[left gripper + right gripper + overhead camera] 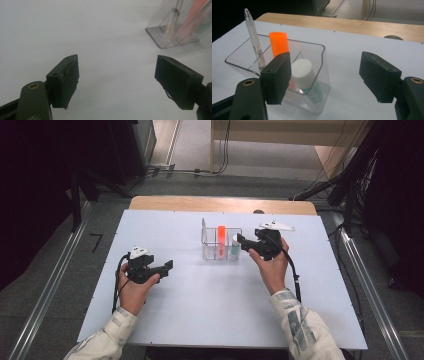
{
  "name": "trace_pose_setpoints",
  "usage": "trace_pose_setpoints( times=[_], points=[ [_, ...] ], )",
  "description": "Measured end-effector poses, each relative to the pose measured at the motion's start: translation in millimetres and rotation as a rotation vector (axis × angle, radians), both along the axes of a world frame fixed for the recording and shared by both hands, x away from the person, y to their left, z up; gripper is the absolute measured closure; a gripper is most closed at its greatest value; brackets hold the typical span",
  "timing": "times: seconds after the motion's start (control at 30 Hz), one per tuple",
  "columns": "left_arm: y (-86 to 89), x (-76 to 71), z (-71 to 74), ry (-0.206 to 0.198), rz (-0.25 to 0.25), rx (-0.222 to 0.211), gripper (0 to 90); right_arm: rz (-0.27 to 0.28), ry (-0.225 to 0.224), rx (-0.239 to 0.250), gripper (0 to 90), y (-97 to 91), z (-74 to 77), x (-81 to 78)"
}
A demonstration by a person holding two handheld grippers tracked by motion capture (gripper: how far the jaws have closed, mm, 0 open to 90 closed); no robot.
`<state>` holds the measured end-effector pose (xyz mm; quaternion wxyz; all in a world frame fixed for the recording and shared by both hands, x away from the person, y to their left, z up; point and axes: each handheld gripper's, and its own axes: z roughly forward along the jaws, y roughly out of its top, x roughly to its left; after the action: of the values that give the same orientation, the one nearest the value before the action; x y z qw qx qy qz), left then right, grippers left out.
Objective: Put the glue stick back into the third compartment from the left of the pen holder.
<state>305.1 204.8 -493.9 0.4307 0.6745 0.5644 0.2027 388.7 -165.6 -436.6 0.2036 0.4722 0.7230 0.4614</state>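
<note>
The clear plastic organizer [221,244] stands mid-desk, toward the far edge, and the right tool [239,240] sits just beside its right end, jaws spread wide with nothing between them. In the right gripper view one jaw overlaps the organizer's near wall, the other hangs over bare desk. Inside the organizer: a clear pen [254,40] leaning upright in the far compartment, an orange marker [278,43] standing in the middle, and a white-capped teal tube [305,77] tilted in the nearest compartment. No writing on any of them can be read.

Over on the left, the left tool [169,265] rests low near the white desk [200,300], well apart from the organizer, jaws open and empty. The organizer's corner [175,27] shows at the upper right of the left gripper view.

The desk top is plain white with a wooden strip [222,204] along its far edge. Beyond it lie grey floor, cables [220,150], and dark frames either side.
</note>
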Motion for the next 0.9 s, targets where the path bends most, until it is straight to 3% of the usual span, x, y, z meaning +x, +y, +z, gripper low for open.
trace_pose_setpoints(
  times=[0.63,0.9],
  points=[
    [-1.7,-3.3,0.2,0.013,-0.011,-0.015,17.2,0.008,0.054,-0.063,20.2,-29.8,-24.6,-26.8],
    [8.1,-13.2,3.3,-0.012,0.012,-0.019,17.1,0.003,0.054,-0.084,18.9,-47.7,-27.0,-42.2]
  ],
)
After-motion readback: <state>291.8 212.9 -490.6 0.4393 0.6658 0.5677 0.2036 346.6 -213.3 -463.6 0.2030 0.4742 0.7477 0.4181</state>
